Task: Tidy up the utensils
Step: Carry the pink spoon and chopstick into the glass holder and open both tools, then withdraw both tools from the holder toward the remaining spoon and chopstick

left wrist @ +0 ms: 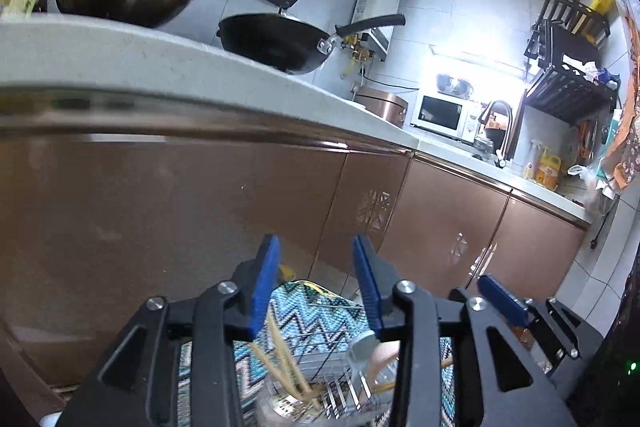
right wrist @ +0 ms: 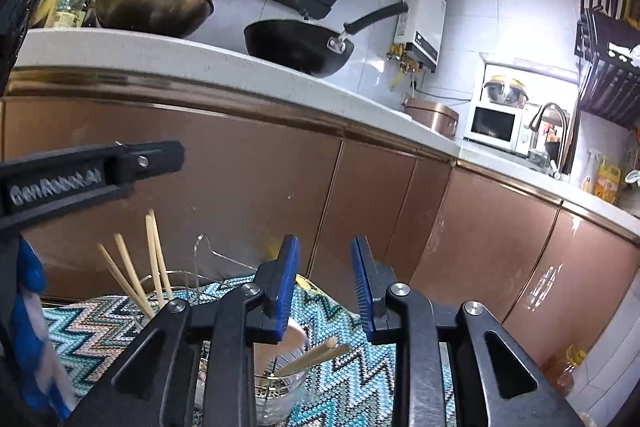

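Both claws hang released, empty. Right claw (right wrist: 325, 281) is nearer the loose chopsticks (right wrist: 316, 357), which lie just below it, long axis running left-right across a jar (right wrist: 288, 391).

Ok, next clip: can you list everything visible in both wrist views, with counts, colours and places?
chopsticks: at least four, pale wood, upright in a holder on the left
holder: one, metal wire, on the patterned cloth
patterned cloth: one, blue-white zigzag, beneath the grippers
clear container: one, holding loose sticks, under the right gripper
steel pot: one, brassy, countertop left
wok: one, black, on the countertop
microwave: one, white, far counter
faucet: one, metal, beside the microwave
cabinets: copper-brown, below the countertop
left gripper: black with blue pads, open
right gripper: black with blue pads, open
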### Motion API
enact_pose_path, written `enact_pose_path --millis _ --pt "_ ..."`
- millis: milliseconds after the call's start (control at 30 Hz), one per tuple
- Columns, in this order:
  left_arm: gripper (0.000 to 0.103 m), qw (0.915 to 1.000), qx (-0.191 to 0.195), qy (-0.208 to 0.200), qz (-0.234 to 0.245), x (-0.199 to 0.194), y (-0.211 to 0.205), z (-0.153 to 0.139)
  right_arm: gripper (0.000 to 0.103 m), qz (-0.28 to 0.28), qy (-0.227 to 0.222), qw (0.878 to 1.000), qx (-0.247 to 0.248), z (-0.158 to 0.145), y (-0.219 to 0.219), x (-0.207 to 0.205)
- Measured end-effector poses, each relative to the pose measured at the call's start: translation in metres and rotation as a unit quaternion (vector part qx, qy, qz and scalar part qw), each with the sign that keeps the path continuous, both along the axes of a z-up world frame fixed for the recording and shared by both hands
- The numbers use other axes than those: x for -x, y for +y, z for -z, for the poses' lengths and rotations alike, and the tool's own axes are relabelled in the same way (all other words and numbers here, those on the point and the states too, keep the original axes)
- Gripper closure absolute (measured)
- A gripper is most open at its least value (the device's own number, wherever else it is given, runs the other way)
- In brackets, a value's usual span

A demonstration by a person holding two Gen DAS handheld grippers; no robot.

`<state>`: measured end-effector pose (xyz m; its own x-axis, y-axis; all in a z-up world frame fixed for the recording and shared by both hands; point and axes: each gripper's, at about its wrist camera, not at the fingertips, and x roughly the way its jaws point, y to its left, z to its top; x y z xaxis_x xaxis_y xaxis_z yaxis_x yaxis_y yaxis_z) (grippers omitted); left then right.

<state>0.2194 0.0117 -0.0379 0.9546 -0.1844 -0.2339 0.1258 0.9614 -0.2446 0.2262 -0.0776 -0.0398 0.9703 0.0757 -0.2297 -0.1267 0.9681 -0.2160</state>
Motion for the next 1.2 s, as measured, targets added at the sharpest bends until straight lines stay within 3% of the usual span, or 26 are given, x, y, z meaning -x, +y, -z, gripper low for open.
enact_pose_path --millis 200,367,833,1200 --pt "0.058 0.9992 -0.036 0.018 -0.003 0.048 0.029 -0.036 0.075 -0.006 -0.002 1.0 -0.011 -0.032 -0.012 0.04" --pt "0.056 0.9975 -0.055 0.043 -0.013 0.087 0.057 -0.048 0.073 -0.013 0.009 1.0 -0.022 -0.05 -0.024 0.08" --pt "0.052 0.9956 -0.075 0.056 -0.01 0.171 0.091 -0.049 0.068 0.0 0.042 0.999 -0.032 -0.063 -0.036 0.176" --pt "0.051 0.9944 -0.09 0.055 0.004 0.214 0.097 -0.048 0.067 0.022 0.048 0.998 -0.036 -0.067 -0.041 0.218"
